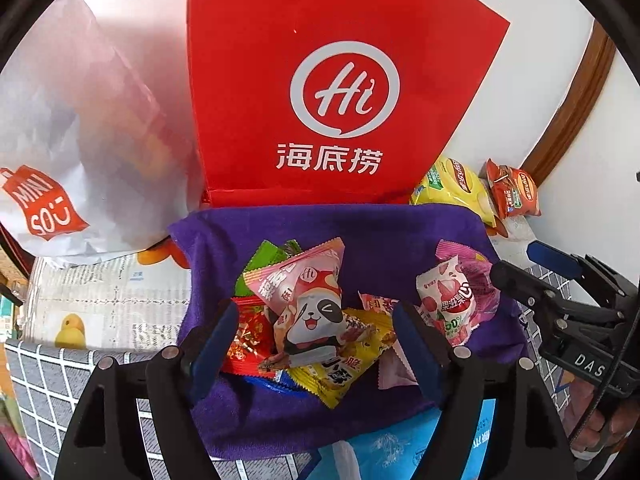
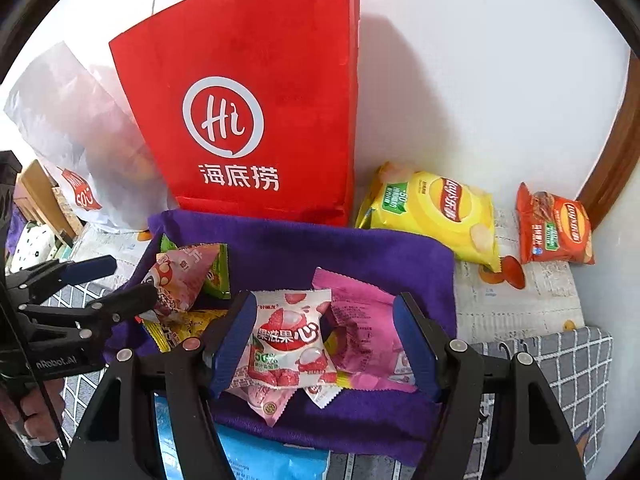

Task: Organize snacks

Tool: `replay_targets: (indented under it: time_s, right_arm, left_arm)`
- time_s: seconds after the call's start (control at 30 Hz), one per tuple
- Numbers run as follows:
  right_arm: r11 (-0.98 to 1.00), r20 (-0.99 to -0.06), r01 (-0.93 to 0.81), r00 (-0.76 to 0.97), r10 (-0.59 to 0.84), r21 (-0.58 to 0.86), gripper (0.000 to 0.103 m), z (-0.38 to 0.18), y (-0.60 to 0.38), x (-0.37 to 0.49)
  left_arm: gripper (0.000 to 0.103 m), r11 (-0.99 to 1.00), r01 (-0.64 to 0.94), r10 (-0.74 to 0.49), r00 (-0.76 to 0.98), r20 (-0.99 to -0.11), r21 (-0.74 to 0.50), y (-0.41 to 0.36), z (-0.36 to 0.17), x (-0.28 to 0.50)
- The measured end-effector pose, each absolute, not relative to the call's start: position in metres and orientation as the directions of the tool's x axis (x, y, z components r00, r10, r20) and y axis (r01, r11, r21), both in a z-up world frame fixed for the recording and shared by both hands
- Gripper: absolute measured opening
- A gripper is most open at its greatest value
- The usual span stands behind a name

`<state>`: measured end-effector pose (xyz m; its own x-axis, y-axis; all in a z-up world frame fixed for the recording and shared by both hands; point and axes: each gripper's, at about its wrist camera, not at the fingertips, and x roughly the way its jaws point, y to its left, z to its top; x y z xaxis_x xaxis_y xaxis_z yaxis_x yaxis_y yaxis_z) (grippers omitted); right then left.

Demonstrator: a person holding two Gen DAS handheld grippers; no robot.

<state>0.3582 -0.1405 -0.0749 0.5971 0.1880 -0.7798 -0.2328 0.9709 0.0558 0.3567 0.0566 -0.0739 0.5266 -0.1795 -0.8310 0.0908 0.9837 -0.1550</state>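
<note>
A purple cloth (image 1: 380, 236) (image 2: 320, 248) lies on the table with several snack packets on it. My left gripper (image 1: 316, 340) is open, its fingers either side of a pink panda packet (image 1: 308, 300) lying on a red packet (image 1: 250, 336) and a yellow one (image 1: 340, 368). My right gripper (image 2: 324, 340) is open around a white-and-red lychee candy packet (image 2: 288, 340) on top of pink packets (image 2: 360, 320). The right gripper also shows at the right of the left wrist view (image 1: 516, 268). The left gripper shows at the left of the right wrist view (image 2: 120, 280).
A red paper bag (image 1: 320, 80) (image 2: 248, 120) stands behind the cloth against the wall, a white Miniso bag (image 1: 72, 140) (image 2: 80, 140) to its left. A yellow chips bag (image 2: 432, 212) and an orange chips bag (image 2: 552, 228) lie at the right. A blue pack (image 2: 260, 456) lies near the front.
</note>
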Motion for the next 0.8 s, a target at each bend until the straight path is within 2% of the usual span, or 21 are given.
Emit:
replay_targets:
  time_s: [0.03,0.47,0.8]
  right_arm:
    - [0.971,-0.777,-0.233,0.601,0.186,0.052,0.070,-0.074,-0.140,0.355]
    - [0.981,-0.814,-0.180,0.559,0.158,0.067,0.070,-0.075,-0.150,0.340]
    - [0.991,-0.787,-0.128,0.605,0.117,0.048,0.070,-0.044,-0.169,0.288]
  left_arm:
    - [0.084,0.984,0.092,-0.178,0.527,-0.831,-0.153,0.056,-0.073,0.356]
    - [0.086,0.985,0.104,-0.173,0.537,-0.825,-0.139,0.052,-0.059,0.346]
    - [0.091,0.980,0.147,-0.195,0.576,-0.794,-0.135,0.031,-0.030,0.304]
